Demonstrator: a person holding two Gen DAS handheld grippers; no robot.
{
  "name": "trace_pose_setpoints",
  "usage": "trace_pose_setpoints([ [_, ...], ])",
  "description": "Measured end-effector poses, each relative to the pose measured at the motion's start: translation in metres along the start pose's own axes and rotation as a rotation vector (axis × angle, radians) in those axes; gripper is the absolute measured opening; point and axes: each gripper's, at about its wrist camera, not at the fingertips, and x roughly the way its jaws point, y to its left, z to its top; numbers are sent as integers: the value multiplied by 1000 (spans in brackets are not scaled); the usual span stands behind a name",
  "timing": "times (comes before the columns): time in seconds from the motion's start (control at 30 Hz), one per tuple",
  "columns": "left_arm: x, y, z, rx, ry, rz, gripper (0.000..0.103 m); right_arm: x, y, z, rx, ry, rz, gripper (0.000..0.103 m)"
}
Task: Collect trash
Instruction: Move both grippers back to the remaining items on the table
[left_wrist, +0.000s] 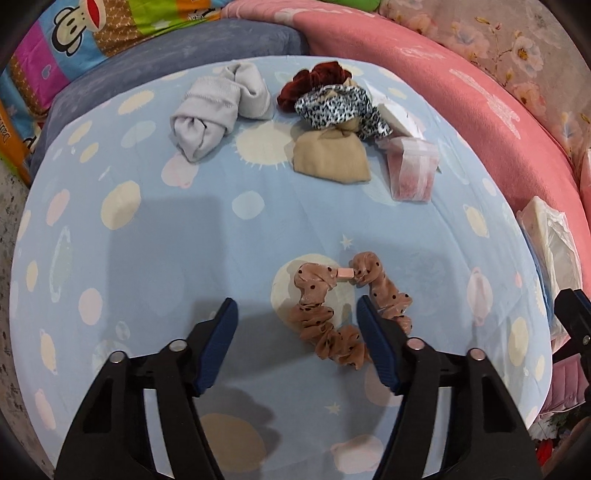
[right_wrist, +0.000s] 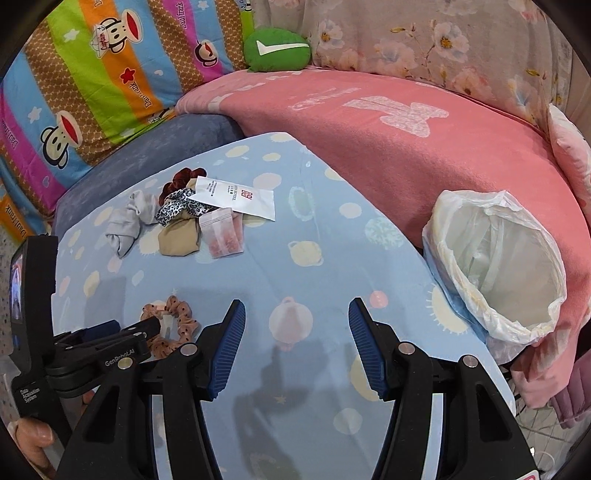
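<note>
My left gripper (left_wrist: 297, 314) is open and empty, low over the blue bedsheet (left_wrist: 166, 229). A peach polka-dot scrunchie (left_wrist: 332, 306) lies just inside its right finger; it also shows in the right wrist view (right_wrist: 173, 321). Farther back lie a pink clear plastic packet (left_wrist: 410, 170) and a white wrapper (left_wrist: 397, 118), seen too in the right wrist view as the packet (right_wrist: 223, 236) and the wrapper (right_wrist: 236, 199). My right gripper (right_wrist: 297, 314) is open and empty above the sheet. A bin lined with a white bag (right_wrist: 498, 266) stands to its right.
Grey socks (left_wrist: 218, 107), a beige cloth (left_wrist: 328, 155), a leopard scrunchie (left_wrist: 332, 105) and a dark red scrunchie (left_wrist: 310, 83) lie at the back. A pink blanket (right_wrist: 388, 136) borders the right side, a grey cushion (right_wrist: 155, 151) and a cartoon quilt (right_wrist: 92, 74) the back left.
</note>
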Motion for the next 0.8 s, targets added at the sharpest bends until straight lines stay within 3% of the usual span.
trace_pose_setpoints([
  [0.13,7,3,-1,-7,21,-13,36,6,9,0,-12,12,9,57],
  [0.17,7,4,0,-2,25,-19,22,8,11,0,-14,15,10,57],
  [0.2,7,3,1,6,28,-16,15,10,13,0,-15,19,14,57],
  [0.43,-6,3,16,17,-14,-13,13,31,27,13,-12,43,51,57],
  [0.8,-27,12,73,-9,-114,0,13,91,58,47,-23,79,104,57],
])
